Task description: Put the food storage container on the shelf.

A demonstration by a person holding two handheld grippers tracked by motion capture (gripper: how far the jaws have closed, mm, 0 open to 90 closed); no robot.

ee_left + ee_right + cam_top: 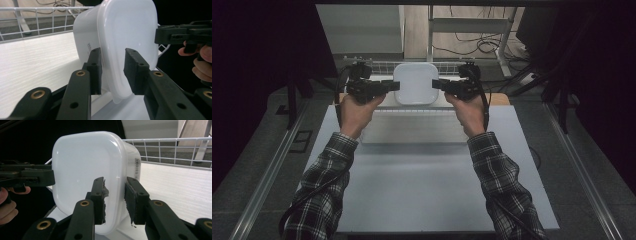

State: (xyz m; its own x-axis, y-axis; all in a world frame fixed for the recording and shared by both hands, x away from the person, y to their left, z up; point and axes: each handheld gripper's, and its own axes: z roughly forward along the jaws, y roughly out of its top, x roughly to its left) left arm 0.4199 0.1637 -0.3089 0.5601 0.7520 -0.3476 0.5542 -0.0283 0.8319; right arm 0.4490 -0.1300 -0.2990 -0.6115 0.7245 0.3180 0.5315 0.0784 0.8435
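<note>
Your left gripper (393, 86) and right gripper (438, 84) flank the white lidded container (415, 82) at the shelf's (499, 98) far edge, equally near; both sets of jaws straddle its rim, apart, not pressing; it lies directly between them.

The white container's (125, 32) base is cut off at the left gripper view's top edge.

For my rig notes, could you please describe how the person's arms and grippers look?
Both sleeves are dark-and-white plaid flannel. The left gripper and right gripper are black, with flat jaws on linked bars with brass-coloured rivets. The right pads look frayed. Black cables trail back.
</note>
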